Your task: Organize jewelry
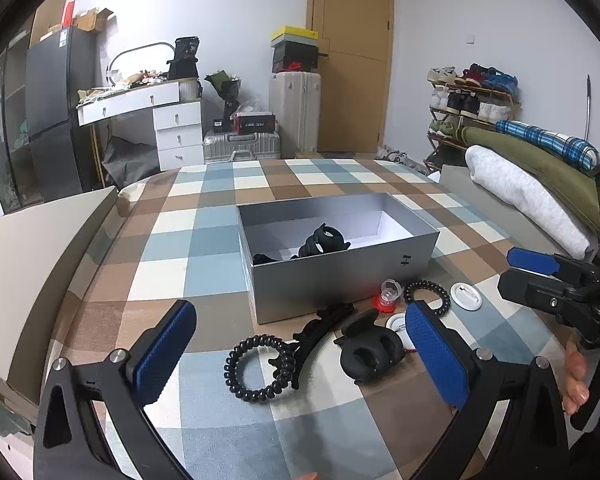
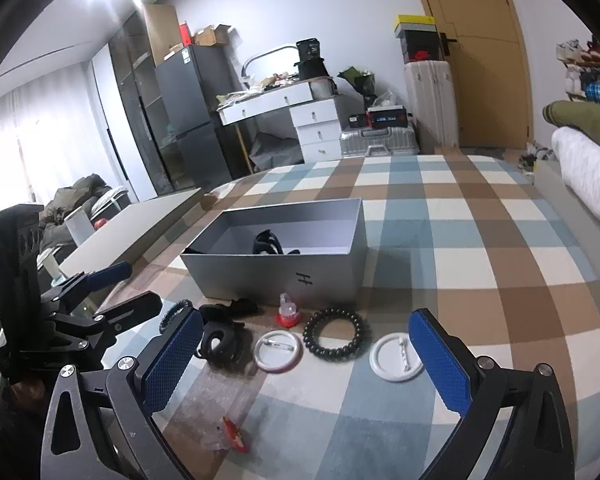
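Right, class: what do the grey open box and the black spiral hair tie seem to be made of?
Grey open box: probably matte cardboard, judging by its thin, straight walls and white lining. Black spiral hair tie: apparently glossy plastic, since its coils catch highlights.

A checked tablecloth [image 1: 220, 216], white drawers [image 1: 179, 136], silver suitcase [image 1: 242, 146], and shoe rack [image 1: 472, 100].

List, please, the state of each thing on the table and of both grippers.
grey box: open, no lid, holds black clips
black claw clip: outside box, lying on table
long black clip: outside box, on table
near spiral hair tie: on table, loose
far spiral hair tie: on table, loose
two white badges: back side up
left gripper: open, empty
right gripper: open, empty
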Demonstrator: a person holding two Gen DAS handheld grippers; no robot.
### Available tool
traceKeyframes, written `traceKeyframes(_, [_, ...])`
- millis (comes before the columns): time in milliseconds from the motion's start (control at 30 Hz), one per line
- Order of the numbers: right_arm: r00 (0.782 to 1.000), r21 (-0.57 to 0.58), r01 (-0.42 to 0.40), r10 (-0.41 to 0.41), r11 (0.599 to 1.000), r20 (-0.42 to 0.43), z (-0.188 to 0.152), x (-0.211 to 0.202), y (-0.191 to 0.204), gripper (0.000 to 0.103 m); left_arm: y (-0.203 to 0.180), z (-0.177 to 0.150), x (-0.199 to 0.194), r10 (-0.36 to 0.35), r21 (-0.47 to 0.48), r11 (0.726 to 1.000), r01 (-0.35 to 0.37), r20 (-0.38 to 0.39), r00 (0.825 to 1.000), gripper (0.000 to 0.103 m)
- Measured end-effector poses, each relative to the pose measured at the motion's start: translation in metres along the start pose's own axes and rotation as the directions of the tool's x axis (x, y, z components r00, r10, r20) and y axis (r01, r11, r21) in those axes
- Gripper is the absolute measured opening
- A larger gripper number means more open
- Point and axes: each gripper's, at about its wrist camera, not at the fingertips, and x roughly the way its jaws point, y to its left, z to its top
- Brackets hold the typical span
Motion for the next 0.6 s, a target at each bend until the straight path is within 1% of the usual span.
traceKeyframes(233, [1.0,-0.018,-0.014,0.014,1.0,-0.016,-0.006,-0.003,0.006,0.103,0.004,-0.008,-0.002,-0.006,-0.025,1.0,0.006,-0.007,1.0,0.102])
traceKeyframes(333, [1.0,-0.032,-0.001,0.0,0.999,-0.018,-0.009,-0.002,0.008,0.103,0.003,-0.009,0.0,-0.003,-0.025,1.0,0.003,-0.01,1.0,0.102])
traceKeyframes(500, [0.999,-0.004,0.004,-0.004,1.0,-0.042,-0.01,0.003,0.001,0.103,0.002,-0.011,0.004,-0.003,-0.026,1.0,0.002,-0.026,1.0,0.102])
traceKeyframes(533, [0.999,-0.003,0.016,-0.016,1.0,-0.047,-0.01,0.004,0.0,0.103,0.002,-0.011,0.004,-0.004,-0.028,1.0,0.003,-0.028,1.0,0.102])
traceKeyframes(600, [0.995,-0.006,0.081,-0.081,0.997,-0.062,-0.011,0.008,-0.003,0.103,0.003,-0.012,0.005,-0.006,-0.029,1.0,0.005,-0.031,1.0,0.102])
